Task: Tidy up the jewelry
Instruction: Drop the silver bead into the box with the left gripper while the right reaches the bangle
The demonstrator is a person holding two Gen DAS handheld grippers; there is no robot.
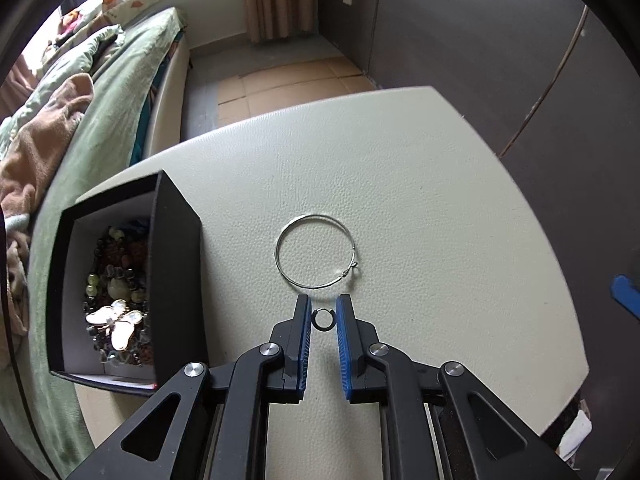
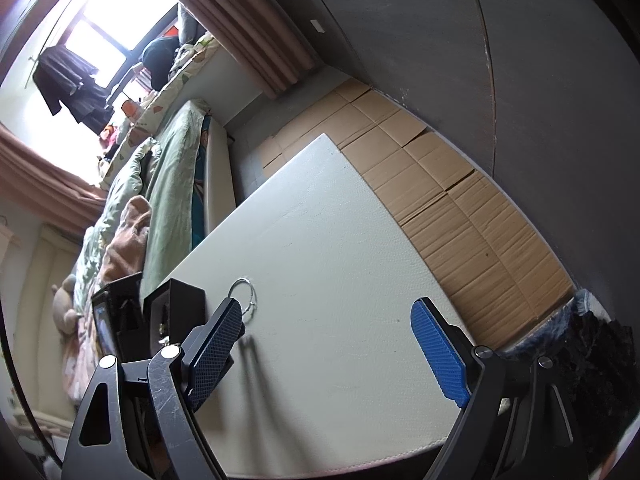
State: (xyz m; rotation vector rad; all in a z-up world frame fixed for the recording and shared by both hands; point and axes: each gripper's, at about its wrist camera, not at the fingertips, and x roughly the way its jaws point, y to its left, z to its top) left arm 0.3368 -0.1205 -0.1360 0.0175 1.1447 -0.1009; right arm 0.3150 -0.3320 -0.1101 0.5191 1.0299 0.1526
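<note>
In the left wrist view a small dark ring (image 1: 323,319) lies on the white table (image 1: 420,184) between the tips of my left gripper (image 1: 323,307). The jaws stand a little apart on either side of the ring, not touching it. A thin silver hoop (image 1: 316,251) lies just beyond the ring. A black box (image 1: 132,280) with beads and a butterfly brooch (image 1: 116,322) stands to the left. In the right wrist view my right gripper (image 2: 328,312) is wide open and empty above the table (image 2: 340,240); the hoop (image 2: 243,295) and the black box (image 2: 176,312) show at its left finger.
A bed with green bedding (image 1: 100,112) runs along the table's left side. Flattened cardboard (image 2: 460,208) covers the floor beyond the table's right edge. A dark wardrobe wall (image 1: 500,40) stands behind. A second black box (image 2: 116,320) sits left of the first.
</note>
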